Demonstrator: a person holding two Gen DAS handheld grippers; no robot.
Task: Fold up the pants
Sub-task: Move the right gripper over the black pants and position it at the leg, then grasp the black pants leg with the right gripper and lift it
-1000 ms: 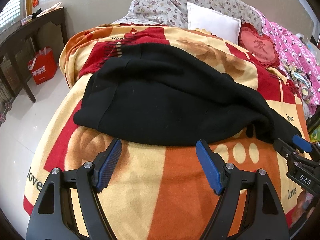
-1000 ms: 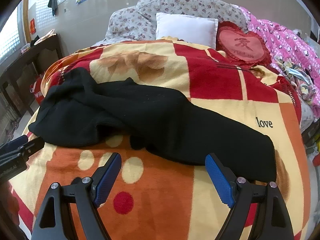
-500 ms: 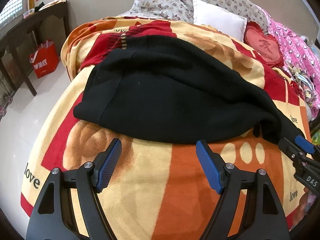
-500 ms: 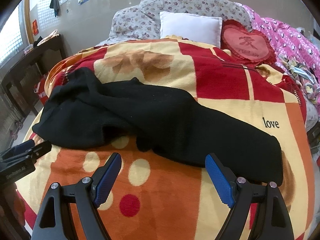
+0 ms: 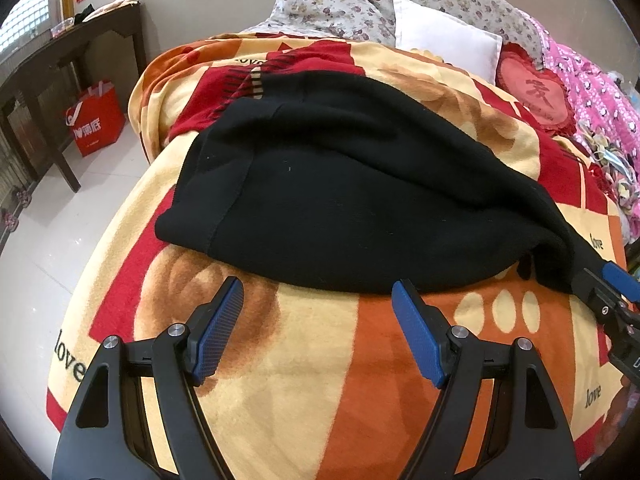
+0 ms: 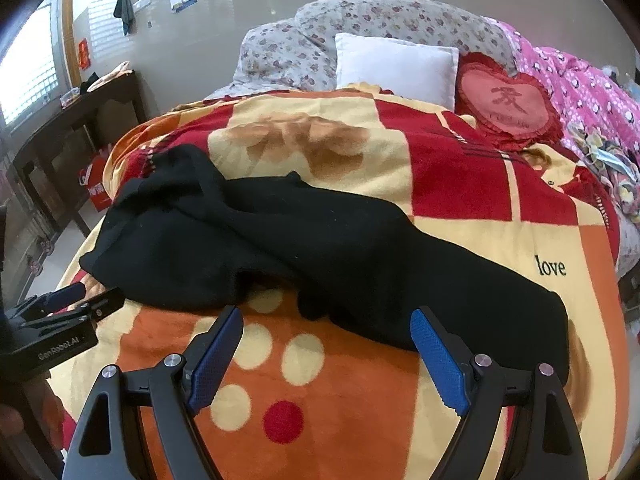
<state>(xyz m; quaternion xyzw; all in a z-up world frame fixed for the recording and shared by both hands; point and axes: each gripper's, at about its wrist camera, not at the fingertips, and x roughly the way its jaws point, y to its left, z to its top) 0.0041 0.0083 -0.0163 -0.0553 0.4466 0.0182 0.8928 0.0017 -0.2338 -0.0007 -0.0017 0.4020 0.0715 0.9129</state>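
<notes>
Both grippers are sitting closer to the pants than a second ago, the black cloth now reaching down to the fingertips in each wrist view. Left gripper: blue-padded jaws spread wide, holding nothing, hovering over the orange-and-cream blanket just short of the cloth's near edge. Right gripper: jaws likewise spread wide and gripping nothing, tips level with the hem; whether they are touching cloth is unclear. "GenRobot.AI" is showing in white on the left unit's body at the edge of the right view. Black pants are lying rumpled across the blanket, waist end toward the left, legs running right. "love" is printed on the blanket in several spots, clearest beside the leg end in the right view. Farther back: a white pillow, a red heart cushion bearing one character, and a red shopping bag with white lettering on the floor under a dark table.
</notes>
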